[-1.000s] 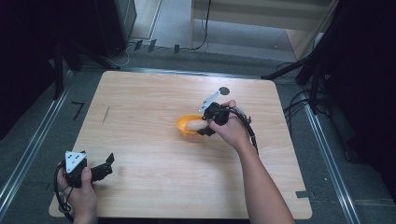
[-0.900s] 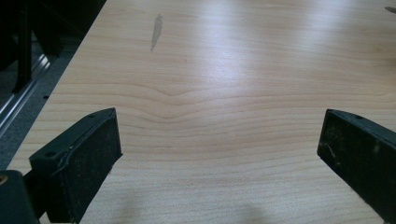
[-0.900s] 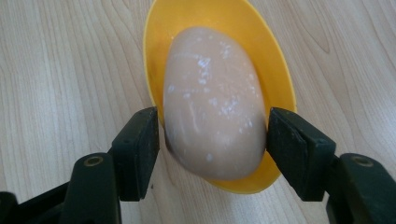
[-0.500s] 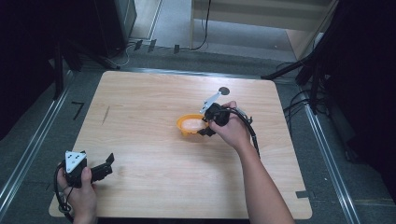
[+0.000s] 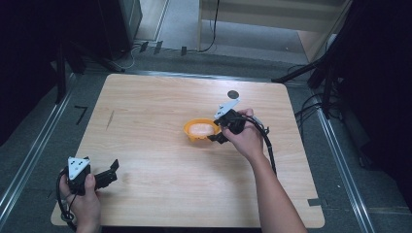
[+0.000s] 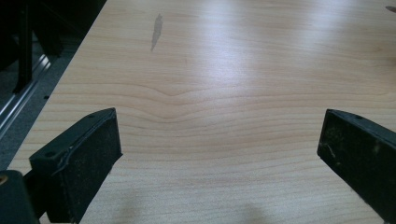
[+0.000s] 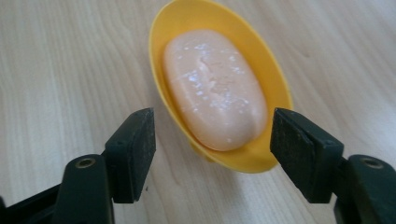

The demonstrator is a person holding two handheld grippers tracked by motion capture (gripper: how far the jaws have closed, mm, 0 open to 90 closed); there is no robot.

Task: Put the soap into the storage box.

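The yellow dish [image 7: 219, 88] with the pale soap bar [image 7: 215, 88] in it now sits flat near the middle of the table [image 5: 160, 194], where a second ago it hung tipped in the right gripper [image 7: 212, 154]. That gripper's jaws have just been opening and stand clear either side of the dish's near end, so the set-down looks finished. Well off from the dish, near the table's corner, the left gripper [image 6: 219, 154] rests wide open, holding nothing.

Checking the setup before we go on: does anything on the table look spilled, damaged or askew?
Nothing spilled. The soap lies in the yellow dish, its top flecked white. The table has one small dark smudge.
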